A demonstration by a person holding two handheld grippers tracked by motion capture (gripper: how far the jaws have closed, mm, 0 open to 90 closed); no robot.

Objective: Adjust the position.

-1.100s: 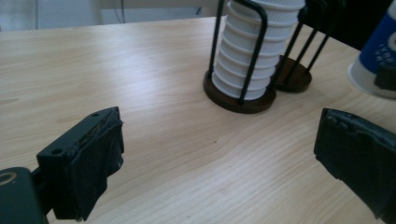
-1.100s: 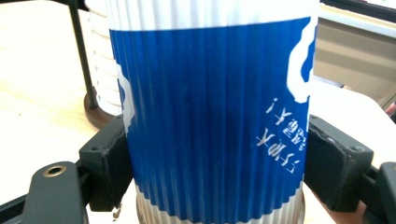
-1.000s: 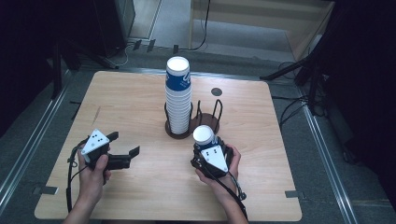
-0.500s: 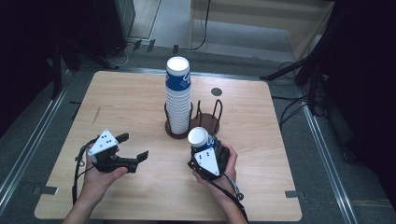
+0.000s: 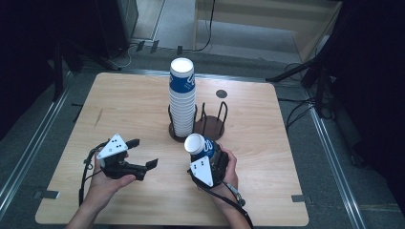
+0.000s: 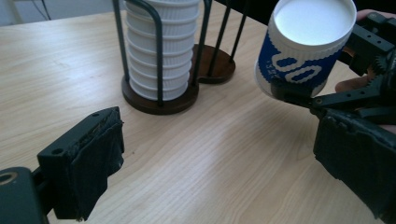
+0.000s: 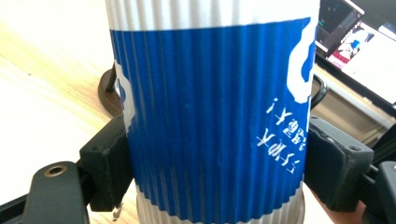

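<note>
The brown cup holder [image 5: 198, 128] sits near the middle of the table [image 5: 286, 191], and it is the thing to measure from.

To the left of the cup holder and closer to the person, the left gripper [image 5: 143, 154] hangs over bare wood. Its jaws are spread wide and nothing is between them. It points toward the cup on the other side. If it reaches in too fast, it could bump that cup and knock it crooked.

In the left ring of the cup holder stands the tall stack of cups [image 5: 182, 98]. It rises high above the wire posts, so the top part has nothing to lean on. A small push up there could tip it, and cups would roll across the table.

Just in front of the cup holder, a bit to the right, the right gripper [image 5: 208, 151] squeezes a blue and white paper cup [image 5: 198, 145]. The cup is upside down, with its white bottom on top. In the right gripper view the pads [image 7: 106, 163] press both sides of the cup [image 7: 210, 112]. Paper is soft, so too hard a squeeze could dent it, and a dented cup may not slide onto the stack. Too soft a squeeze could let it slip out.

The right ring has no cups in it. The cup could catch on its wire posts if it goes in tilted.
</note>
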